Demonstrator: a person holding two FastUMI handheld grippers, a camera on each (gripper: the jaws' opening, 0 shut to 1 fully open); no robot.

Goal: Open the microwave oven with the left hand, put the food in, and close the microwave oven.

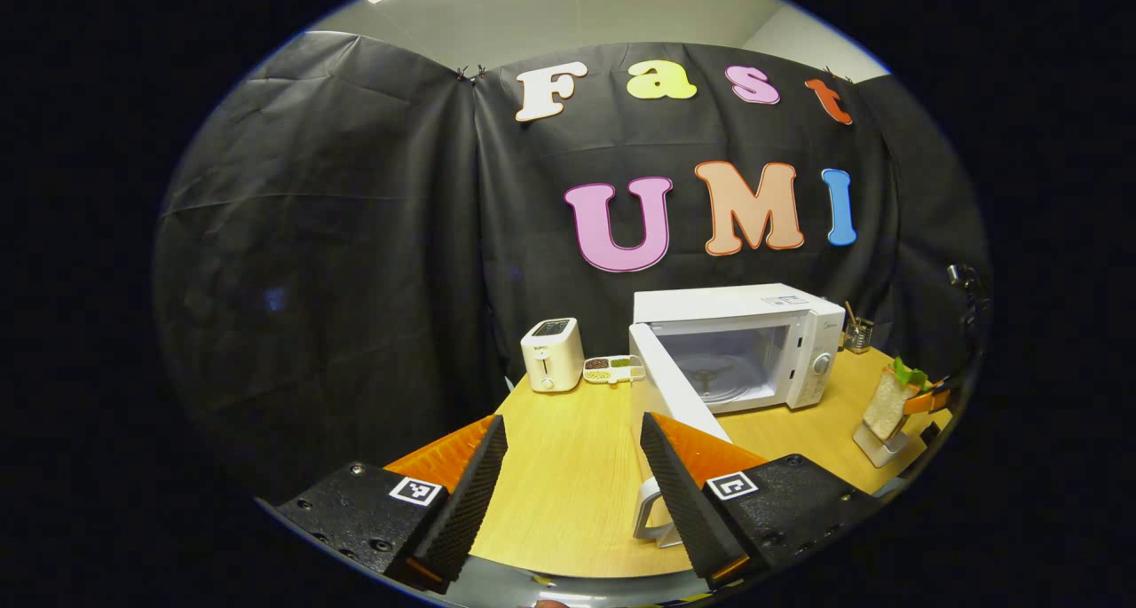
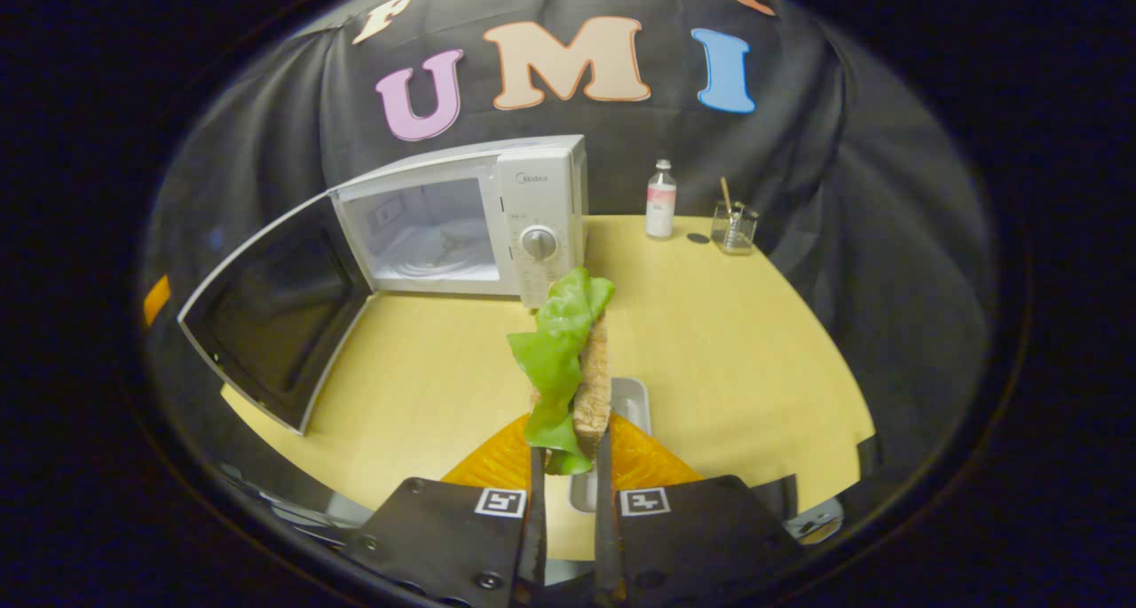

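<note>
Sandwich (image 2: pixel 572 368), lifted over the table (image 2: pixel 728 342) before the open microwave (image 2: pixel 461 222), pinched low by right gripper (image 2: pixel 568 466); looks light, soft, crushable; left gripper (image 1: pixel 572 484) spread wide, empty.

Not much to read here tbh. The microwave (image 2: pixel 470 222) has a small grey brand mark at the top of its control panel (image 2: pixel 540 235), above the dial, looks like "Midea". There's tiny print around the dial but it's too small to make out. The bottle (image 2: pixel 659 201) by the far edge of the surface has a pink-and-white label, unreadable. Each tool carries little black-and-white square marker tags (image 2: pixel 500 502), patterns, not text.
</note>
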